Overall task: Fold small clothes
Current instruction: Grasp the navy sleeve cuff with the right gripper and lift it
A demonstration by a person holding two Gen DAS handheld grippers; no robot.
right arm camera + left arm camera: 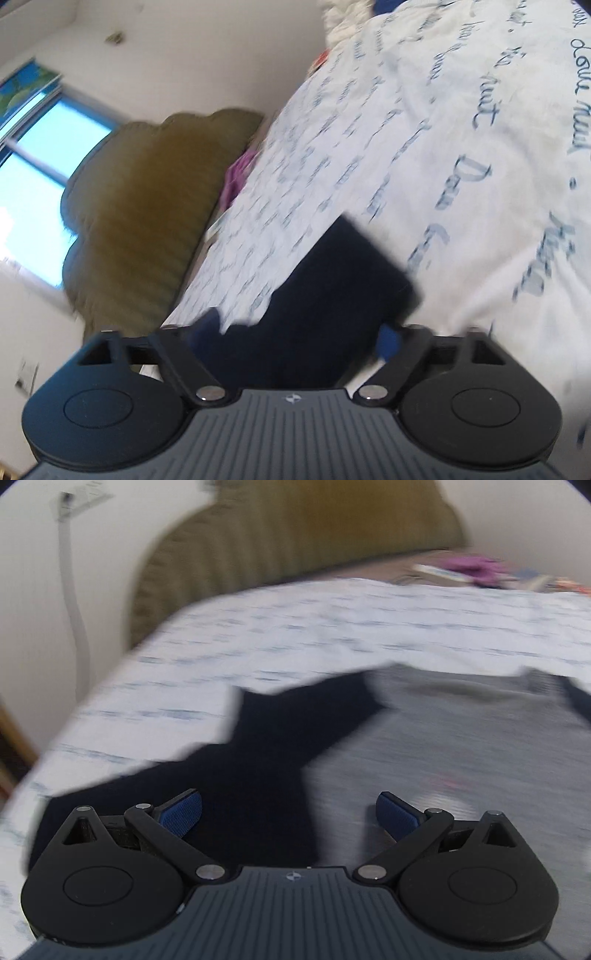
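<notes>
A small shirt with a grey body (461,746) and dark navy sleeves (266,760) lies flat on the white bedsheet (280,635). My left gripper (289,814) is open and empty just above the shirt, its blue pads (183,812) wide apart over the navy sleeve and grey body. In the right wrist view, my right gripper (295,341) is open with a navy sleeve (332,295) lying between its fingers. The view is tilted and blurred, so I cannot tell whether the fingers touch the cloth.
The white bedsheet with blue script (424,129) covers the bed. An olive padded headboard (295,531) stands at the far end against the wall. Purple cloth (472,566) and a book (437,572) lie near it. A window (33,155) is at the left.
</notes>
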